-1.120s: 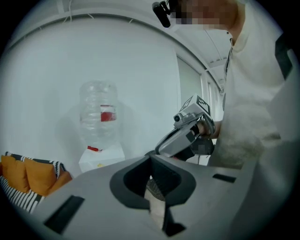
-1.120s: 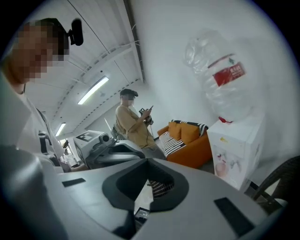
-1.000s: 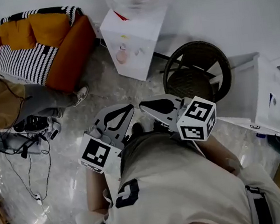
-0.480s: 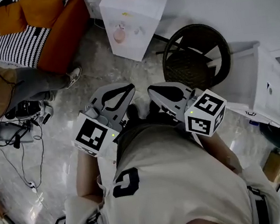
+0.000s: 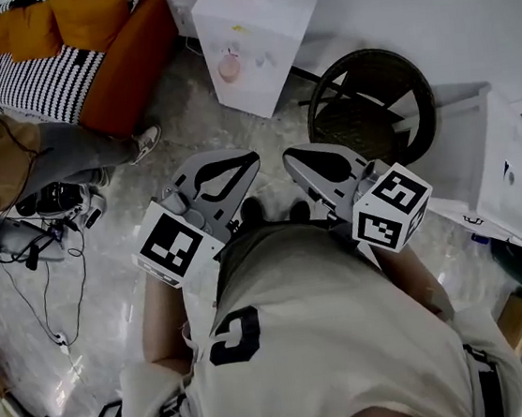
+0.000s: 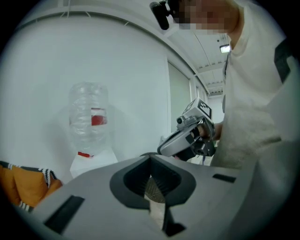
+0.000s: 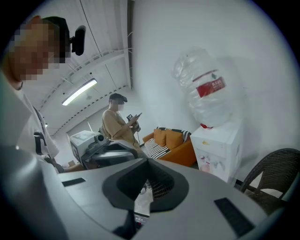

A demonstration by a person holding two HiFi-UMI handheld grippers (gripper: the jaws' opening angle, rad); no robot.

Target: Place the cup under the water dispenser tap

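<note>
Both tongs are hanging side by side in front of the person's chest. The left tongs (image 5: 248,162) are sitting shut with nothing between them, and the right tongs (image 5: 294,156) are closed and empty too. Ahead and well apart from them, the water dispenser (image 5: 258,33) is standing against the wall near a wicker chair (image 5: 372,109). A small pink shape (image 5: 229,67), possibly the cup, is showing in its front recess.

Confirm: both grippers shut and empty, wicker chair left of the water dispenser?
Wrong on the chair: the head view shows the wicker chair right of the water dispenser; the orange sofa is on its left. The left gripper and right gripper are indeed shut and empty.
</note>
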